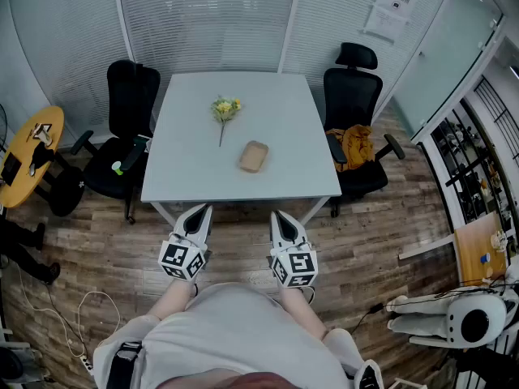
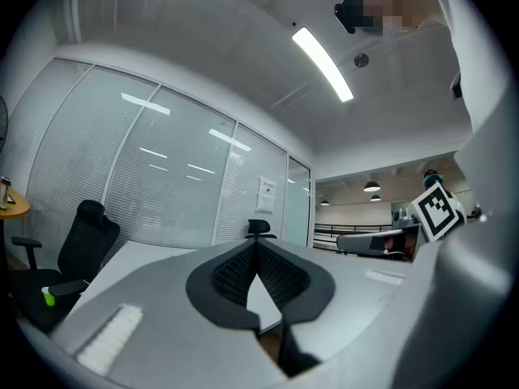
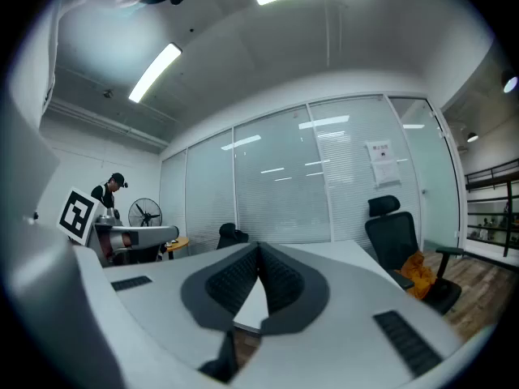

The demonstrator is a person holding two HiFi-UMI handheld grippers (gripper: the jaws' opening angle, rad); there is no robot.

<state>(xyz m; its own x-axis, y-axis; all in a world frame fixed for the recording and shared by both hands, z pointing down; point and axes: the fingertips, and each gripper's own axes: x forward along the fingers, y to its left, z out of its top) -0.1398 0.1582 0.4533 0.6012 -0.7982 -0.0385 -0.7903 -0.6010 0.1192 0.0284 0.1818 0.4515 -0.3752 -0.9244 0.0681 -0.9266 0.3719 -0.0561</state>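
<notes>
Left gripper [image 1: 203, 209], right gripper [image 1: 278, 215], illegible notice [image 1: 388, 10]

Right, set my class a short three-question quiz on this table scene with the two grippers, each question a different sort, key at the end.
1. Fill in: the jaws of the left gripper and the right gripper are both ____.
2. True or false: the flower lies on the table, apart from both grippers.
3. Which lies nearest the right gripper? A the flower, B the brown tray, C the orange cloth.
Key: 1 shut; 2 true; 3 B.
</notes>
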